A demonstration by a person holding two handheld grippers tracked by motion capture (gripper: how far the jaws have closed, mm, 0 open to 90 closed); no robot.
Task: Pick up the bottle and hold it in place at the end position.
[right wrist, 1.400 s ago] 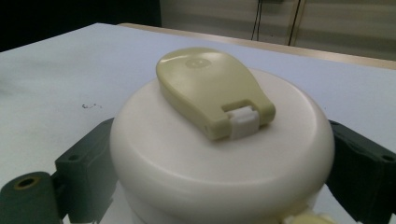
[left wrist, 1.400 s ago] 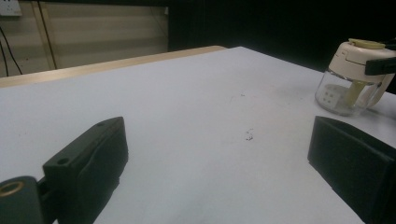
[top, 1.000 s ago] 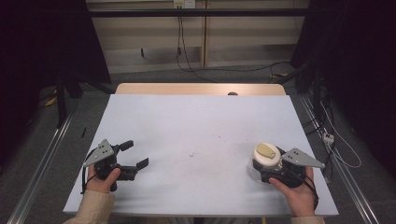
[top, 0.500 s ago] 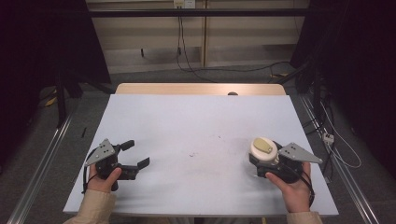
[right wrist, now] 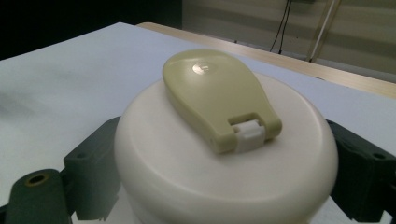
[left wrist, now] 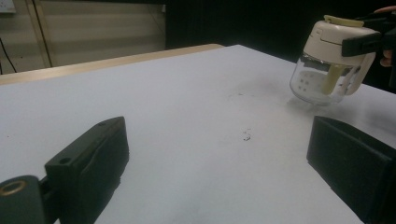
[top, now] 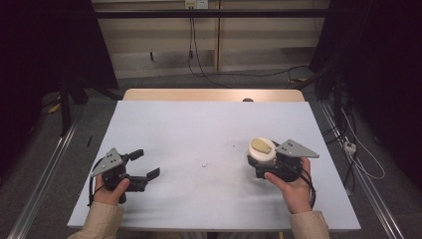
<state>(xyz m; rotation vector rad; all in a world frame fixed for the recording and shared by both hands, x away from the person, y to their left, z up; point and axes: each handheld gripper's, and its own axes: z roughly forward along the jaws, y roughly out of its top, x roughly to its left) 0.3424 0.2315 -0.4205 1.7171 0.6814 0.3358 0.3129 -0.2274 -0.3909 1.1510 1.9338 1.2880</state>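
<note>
Closest to the person, near the front edge of the tabletop, are two hands. The left hand is by the front left corner and holds the left gripper. Its jaws are wide apart with nothing between them. It looks like it is waiting for its turn.

The right hand is by the front right side and holds the right gripper. Its jaws are spread wide and squeeze the jar from both sides, just under the lid. In the left gripper view the jar hangs a little above the tabletop, tipped a bit, with its shadow under it. I think the hold is up high by the lid because that part is hard and easy to pinch, and the clear bottom part stays free. The jar may be on its way toward the middle of the tabletop, where the left gripper could help with it.

The lid is creamy white and round. On top sits a yellow-green flap with a small white hinge. The flap is shut. Inside the clear part there is a pale piece, but I cannot tell what it is.

The tabletop is pale blue-white and mostly bare. A few tiny dark specks lie near the middle. Its far edge is a strip of wood.

Farther back is a grey floor with cables on it, and a light wall. Both sides of the room are dark.
</note>
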